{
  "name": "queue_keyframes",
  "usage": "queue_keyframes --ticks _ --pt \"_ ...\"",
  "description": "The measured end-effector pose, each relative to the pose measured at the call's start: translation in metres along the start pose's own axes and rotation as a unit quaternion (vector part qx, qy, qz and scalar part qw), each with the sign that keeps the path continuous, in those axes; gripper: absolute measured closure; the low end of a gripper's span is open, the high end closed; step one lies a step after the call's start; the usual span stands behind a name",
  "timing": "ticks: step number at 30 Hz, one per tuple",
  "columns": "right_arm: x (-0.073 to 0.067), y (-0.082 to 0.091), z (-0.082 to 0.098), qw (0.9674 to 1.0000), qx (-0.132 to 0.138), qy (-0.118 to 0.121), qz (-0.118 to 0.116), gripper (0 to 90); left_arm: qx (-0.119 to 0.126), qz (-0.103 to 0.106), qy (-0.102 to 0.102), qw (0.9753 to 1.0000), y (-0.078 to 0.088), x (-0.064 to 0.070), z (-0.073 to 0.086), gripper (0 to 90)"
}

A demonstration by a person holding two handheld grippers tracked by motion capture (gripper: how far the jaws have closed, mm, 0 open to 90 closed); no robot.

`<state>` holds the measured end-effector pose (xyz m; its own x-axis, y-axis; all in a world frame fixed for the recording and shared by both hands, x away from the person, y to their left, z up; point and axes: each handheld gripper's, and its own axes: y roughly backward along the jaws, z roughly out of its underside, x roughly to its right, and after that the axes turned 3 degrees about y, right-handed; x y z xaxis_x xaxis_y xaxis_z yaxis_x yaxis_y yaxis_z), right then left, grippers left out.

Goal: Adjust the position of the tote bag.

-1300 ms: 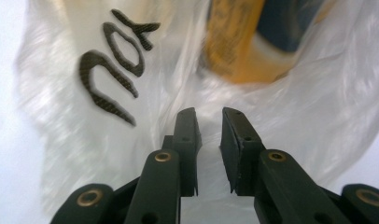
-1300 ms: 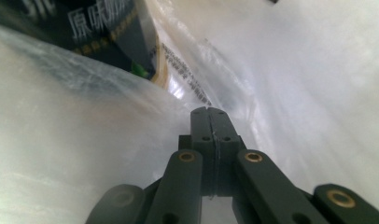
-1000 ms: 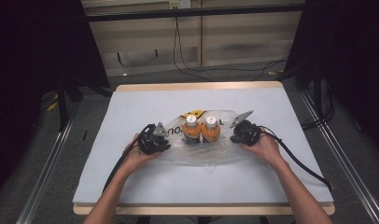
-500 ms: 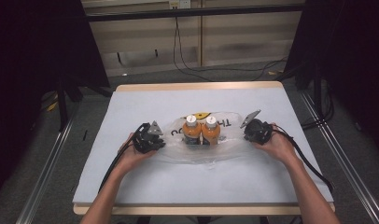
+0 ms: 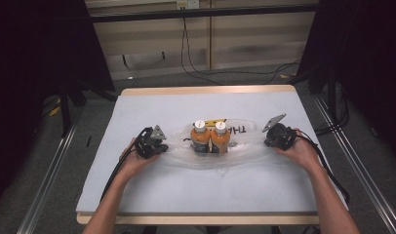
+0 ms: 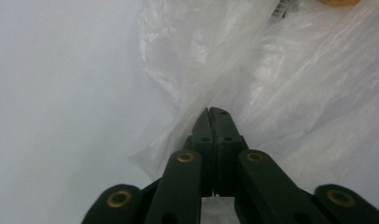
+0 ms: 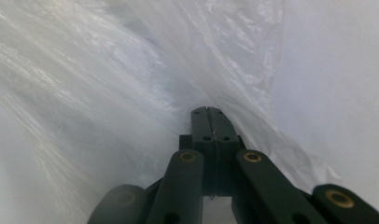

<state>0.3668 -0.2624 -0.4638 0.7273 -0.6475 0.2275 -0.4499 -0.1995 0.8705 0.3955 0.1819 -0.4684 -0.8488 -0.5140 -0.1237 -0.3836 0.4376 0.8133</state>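
1. While both ends are pinched, the high view shows the plastic bag (image 5: 245,146) stretched flat on the table (image 5: 152,105), two orange bottles (image 5: 209,139) inside, upright.
2. Left gripper view: left gripper (image 6: 214,114), jaws just closed, clamps bag film.
3. Right gripper view: right gripper (image 7: 209,112) clamped on film; lifting probably left.

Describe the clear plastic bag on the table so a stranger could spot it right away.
On the white table, the plastic bag lies stretched across the middle. Unlike the two orange bottles on it, it is see-through, crinkled film with dark lettering.

Black jaws, brass-ringed pivots, trailing black cables.
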Motion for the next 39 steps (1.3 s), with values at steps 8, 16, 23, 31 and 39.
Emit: queue_keyframes --ticks 8,16,23,31,39 --pt "0.007 0.002 0.011 0.9998 0.015 -0.007 -0.006 90.0 -0.010 0.004 0.007 0.9999 0.005 -0.001 0.006 90.0" --pt "0.008 0.002 0.014 0.9995 0.025 -0.018 -0.012 90.0 -0.017 0.017 0.009 0.9997 0.010 -0.002 0.010 90.0" --pt "0.010 0.003 0.017 0.9989 0.030 -0.030 -0.020 90.0 -0.011 0.035 0.009 0.9993 0.014 -0.005 0.017 90.0" --pt "0.009 0.005 0.018 0.9992 0.026 -0.025 -0.016 90.0 -0.007 0.034 0.030 0.9990 0.019 -0.008 0.025 90.0" --pt "0.010 0.008 0.019 0.9976 0.048 -0.040 -0.030 90.0 0.031 0.064 0.061 0.9956 0.024 -0.013 0.027 90.0"
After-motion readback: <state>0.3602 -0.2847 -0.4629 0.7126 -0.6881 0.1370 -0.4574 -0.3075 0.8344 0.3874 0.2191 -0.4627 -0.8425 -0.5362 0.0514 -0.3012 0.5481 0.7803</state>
